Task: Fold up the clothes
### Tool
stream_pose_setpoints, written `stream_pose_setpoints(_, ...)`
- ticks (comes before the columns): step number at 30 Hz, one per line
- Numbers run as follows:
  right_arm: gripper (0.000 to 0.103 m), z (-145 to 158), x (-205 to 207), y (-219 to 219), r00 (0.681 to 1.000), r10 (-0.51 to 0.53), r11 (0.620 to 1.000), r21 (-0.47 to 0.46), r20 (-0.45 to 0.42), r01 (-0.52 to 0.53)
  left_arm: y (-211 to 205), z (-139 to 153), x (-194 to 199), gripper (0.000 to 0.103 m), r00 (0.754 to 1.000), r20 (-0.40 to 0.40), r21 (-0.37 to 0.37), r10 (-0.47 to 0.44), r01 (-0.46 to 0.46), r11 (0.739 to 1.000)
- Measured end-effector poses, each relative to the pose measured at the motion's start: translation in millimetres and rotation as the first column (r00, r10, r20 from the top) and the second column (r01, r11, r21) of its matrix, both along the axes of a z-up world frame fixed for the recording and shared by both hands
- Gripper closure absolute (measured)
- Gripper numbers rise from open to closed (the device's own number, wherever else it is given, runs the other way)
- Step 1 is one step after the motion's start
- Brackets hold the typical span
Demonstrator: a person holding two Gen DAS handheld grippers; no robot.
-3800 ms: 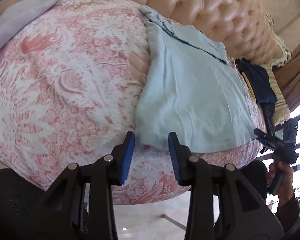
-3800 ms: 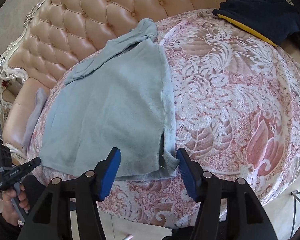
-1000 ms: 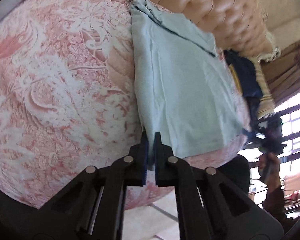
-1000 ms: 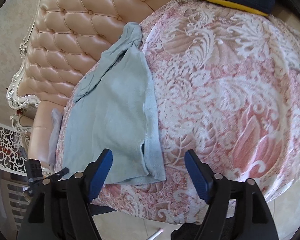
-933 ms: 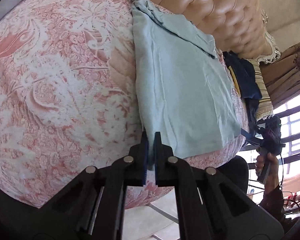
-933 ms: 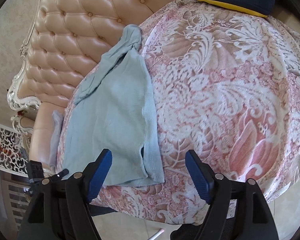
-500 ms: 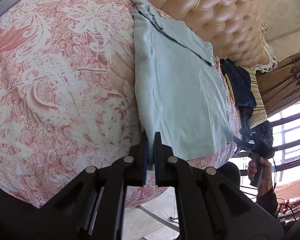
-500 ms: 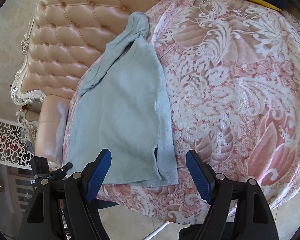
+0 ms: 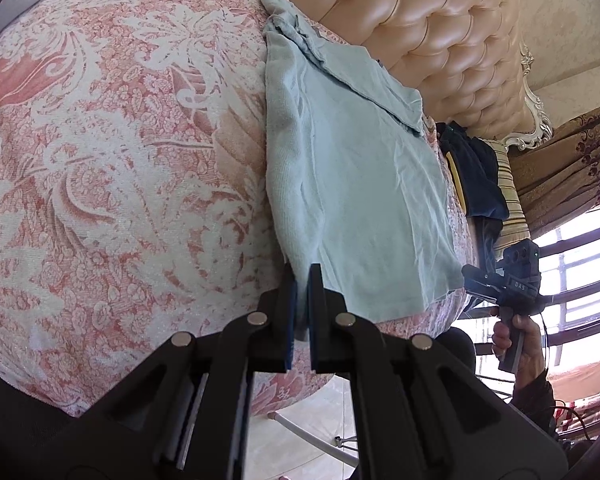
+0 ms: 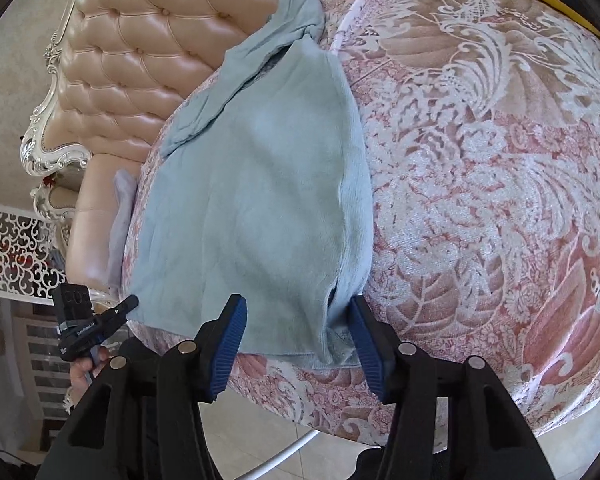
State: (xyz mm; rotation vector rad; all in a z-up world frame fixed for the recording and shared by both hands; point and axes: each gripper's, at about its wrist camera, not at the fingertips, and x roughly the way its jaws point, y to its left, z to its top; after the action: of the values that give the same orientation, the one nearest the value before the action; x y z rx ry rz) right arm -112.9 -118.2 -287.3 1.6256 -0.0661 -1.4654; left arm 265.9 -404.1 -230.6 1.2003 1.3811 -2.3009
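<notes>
A light blue garment (image 9: 356, 200) lies flat on the pink and white patterned bed cover (image 9: 100, 160), its far end bunched against the tufted headboard. My left gripper (image 9: 302, 276) is shut on the garment's near left hem corner. In the right wrist view the garment (image 10: 252, 208) fills the middle, and my right gripper (image 10: 296, 316) is open with its blue pads on either side of the near right hem corner, at the bed's front edge. The left gripper also shows in the right wrist view (image 10: 128, 304), and the right gripper in the left wrist view (image 9: 470, 272).
A tufted peach leather headboard (image 9: 440, 40) runs behind the bed. A dark navy garment with a yellow stripe (image 9: 476, 176) lies at the bed's far right beside a striped cushion (image 9: 508, 184). A pale grey cloth (image 10: 120, 216) lies at the left edge. Tiled floor (image 10: 260, 440) shows below the bed.
My left gripper closed on the hem corner and stays shut. My right gripper has moved in toward the other hem corner, which now sits between its open pads.
</notes>
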Motion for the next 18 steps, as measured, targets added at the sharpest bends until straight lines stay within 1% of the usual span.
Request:
stream_pose_setpoints(1,0.08,-1,-1,0,1.0,0.002,1.0,0.01,-0.003,-0.002,0,0,0,0.097,1.0,-0.002,0.001,-0.001,0.001,1.0)
stream_pose_setpoints(2,0.097,-2,-1,0,1.0,0.013,1.0,0.015,-0.004,-0.013,1,0,0,0.097,1.0,-0.004,0.001,-0.002,0.002,1.0)
stream_pose_setpoints(3,0.099,-3,0,0,1.0,0.027,1.0,0.015,-0.002,-0.027,1,1,0,0.097,1.0,-0.005,0.0,-0.002,0.002,1.0)
stream_pose_setpoints(6,0.099,-3,2,0,0.999,0.049,0.999,0.011,-0.01,-0.049,0,2,1,0.097,1.0,-0.02,0.012,0.007,-0.006,1.0)
stream_pose_setpoints(12,0.099,18,-3,6,1.0,-0.005,0.998,-0.06,-0.022,0.004,-1,14,2,0.098,0.996,-0.091,0.042,-0.014,0.018,0.999)
stream_pose_setpoints(15,0.099,30,-4,3,1.0,-0.018,0.996,-0.09,-0.025,0.016,-3,20,2,0.098,0.994,-0.112,0.059,-0.007,0.014,0.998)
stream_pose_setpoints(18,0.099,40,-5,3,0.999,-0.022,0.994,-0.11,-0.031,0.018,-6,25,3,0.098,0.989,-0.145,0.097,0.008,0.006,0.995)
